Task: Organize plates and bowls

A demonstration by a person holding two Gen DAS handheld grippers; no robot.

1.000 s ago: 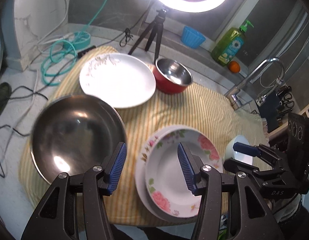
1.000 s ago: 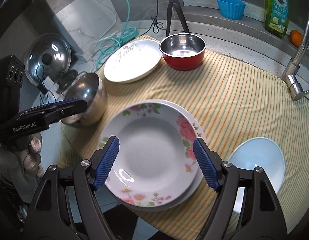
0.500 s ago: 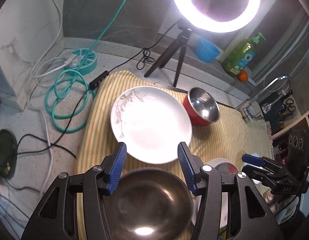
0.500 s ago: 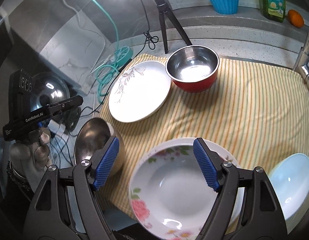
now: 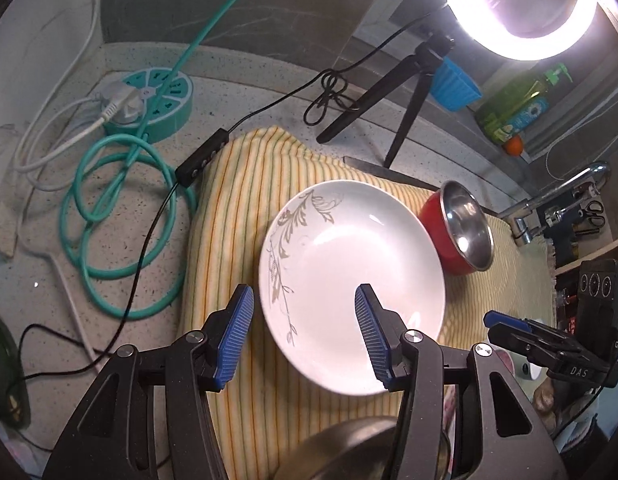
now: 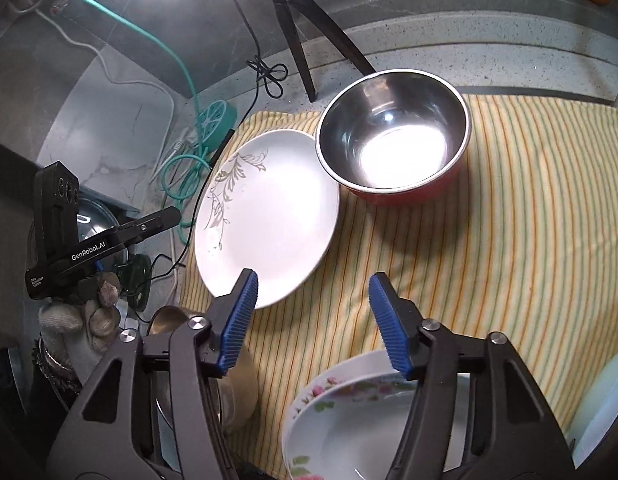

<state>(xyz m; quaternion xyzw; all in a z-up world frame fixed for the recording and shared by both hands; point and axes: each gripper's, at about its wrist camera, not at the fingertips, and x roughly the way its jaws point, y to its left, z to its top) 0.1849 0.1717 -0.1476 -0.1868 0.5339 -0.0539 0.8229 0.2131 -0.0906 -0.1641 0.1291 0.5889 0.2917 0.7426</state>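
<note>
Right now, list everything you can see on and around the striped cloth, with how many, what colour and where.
Plate with leaf print: one, white with grey vine, far left of the cloth.
Steel bowl with red outside: one, beside that plate, rims overlapping in the view.
Floral plates: a stack, white with pink flowers, near edge.
Pale blue bowl: one, near right corner.
Steel bowl: one, bare metal, near left edge, mostly hidden.
Striped cloth: one, yellow, under the dishes.
Ring light on tripod: one, lit, behind the cloth.
Power strip: one, round, teal, with coiled teal cable, on the counter left.
Blue cup: one, back ledge.
Soap bottle: one, green, back ledge.
Faucet: one, chrome, right.
Left gripper: open, above the leaf plate.
Right gripper: open, over the cloth.
</note>
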